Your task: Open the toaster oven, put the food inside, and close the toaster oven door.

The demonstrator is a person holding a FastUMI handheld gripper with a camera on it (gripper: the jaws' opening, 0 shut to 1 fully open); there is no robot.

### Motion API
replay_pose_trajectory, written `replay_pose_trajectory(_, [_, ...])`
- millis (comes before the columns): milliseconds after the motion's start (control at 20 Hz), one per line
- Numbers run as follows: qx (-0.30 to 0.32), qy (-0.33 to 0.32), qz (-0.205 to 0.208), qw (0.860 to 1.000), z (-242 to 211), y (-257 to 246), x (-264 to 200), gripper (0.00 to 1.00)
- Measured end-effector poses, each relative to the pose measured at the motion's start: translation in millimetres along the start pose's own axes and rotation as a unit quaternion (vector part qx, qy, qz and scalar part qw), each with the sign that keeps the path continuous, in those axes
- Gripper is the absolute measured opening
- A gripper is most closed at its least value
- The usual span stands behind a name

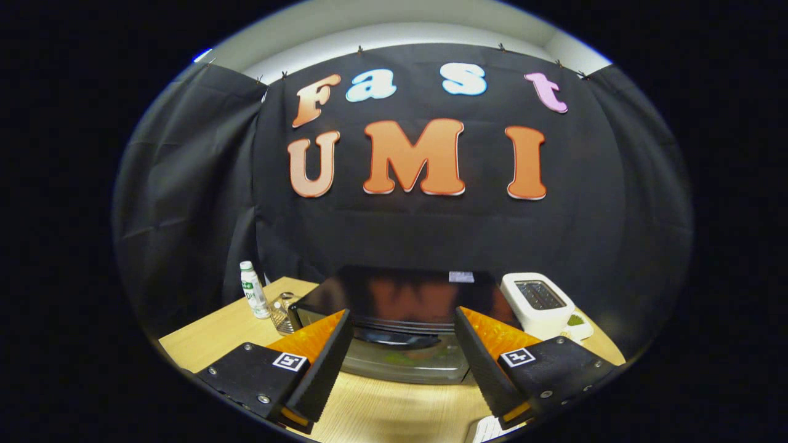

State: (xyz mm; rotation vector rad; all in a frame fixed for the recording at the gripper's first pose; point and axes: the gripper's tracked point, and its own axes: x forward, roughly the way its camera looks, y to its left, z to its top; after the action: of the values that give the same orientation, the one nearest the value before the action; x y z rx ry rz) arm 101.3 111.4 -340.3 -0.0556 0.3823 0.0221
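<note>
My hand-held gripper [403, 363] hangs released, fingers wide, holding nothing, above the light wooden bench [394, 412]. Glossy black toaster oven [400, 307] just ahead, glass door up. Risk: fingers slipping off the shiny door. Food unseen.

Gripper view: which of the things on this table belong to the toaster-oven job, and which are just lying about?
Belongs to the job:
- toaster oven, door shut, just ahead of the fingers
- hand-held gripper, open, holding nothing

Just lying about:
- white toaster, beside the oven
- small white bottle, on the oven's other side
- clear glass, between bottle and oven

No food can be made out.
</note>
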Motion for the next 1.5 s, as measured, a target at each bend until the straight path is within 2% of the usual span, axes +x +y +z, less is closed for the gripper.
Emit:
replay_pose_trajectory(300, [-0.006,-0.077,0.006,0.997,94,-26,-59,0.98])
replay_pose_trajectory(500, [-0.038,-0.130,-0.008,0.991,150,-47,-94,0.98])
replay_pose_trajectory(800, [-0.029,-0.157,0.031,0.987,199,-40,-152,0.98])
replay_pose_trajectory(950, [-0.037,-0.182,0.027,0.982,222,-49,-172,0.98])
replay_pose_trajectory(1300, [-0.019,-0.206,0.054,0.977,251,-47,-205,0.98])
replay_pose_trajectory(1500, [-0.020,-0.231,0.044,0.972,268,-62,-221,0.98])
